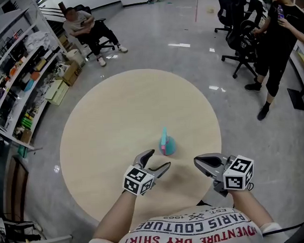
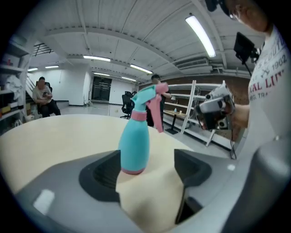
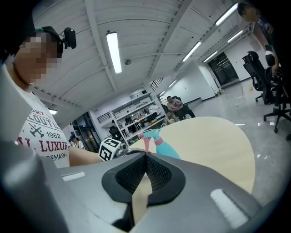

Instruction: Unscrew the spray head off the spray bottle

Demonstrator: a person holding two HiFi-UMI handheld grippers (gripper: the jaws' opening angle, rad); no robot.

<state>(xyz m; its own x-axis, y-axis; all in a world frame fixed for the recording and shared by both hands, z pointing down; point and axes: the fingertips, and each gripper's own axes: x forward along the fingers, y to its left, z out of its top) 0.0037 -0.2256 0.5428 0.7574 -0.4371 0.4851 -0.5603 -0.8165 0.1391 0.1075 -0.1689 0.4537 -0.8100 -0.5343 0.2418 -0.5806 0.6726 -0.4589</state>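
A teal spray bottle (image 1: 166, 143) with a pink collar and pink trigger stands upright on the round beige table (image 1: 117, 125). My left gripper (image 1: 159, 158) is open just short of the bottle's base, with nothing between its fingers. In the left gripper view the bottle (image 2: 135, 145) rises ahead of the gap of my left gripper (image 2: 146, 172), nearer the left jaw and apart from both. My right gripper (image 1: 196, 162) hovers to the bottle's right with its jaws shut and empty. In the right gripper view, the bottle (image 3: 161, 144) lies beyond my right gripper's (image 3: 145, 170) closed pads.
Cluttered shelves (image 1: 14, 74) line the left wall, with a seated person (image 1: 87, 28) beyond the table. Black office chairs (image 1: 236, 34) and a standing person (image 1: 279, 42) are at the far right. The table's front edge lies just below both grippers.
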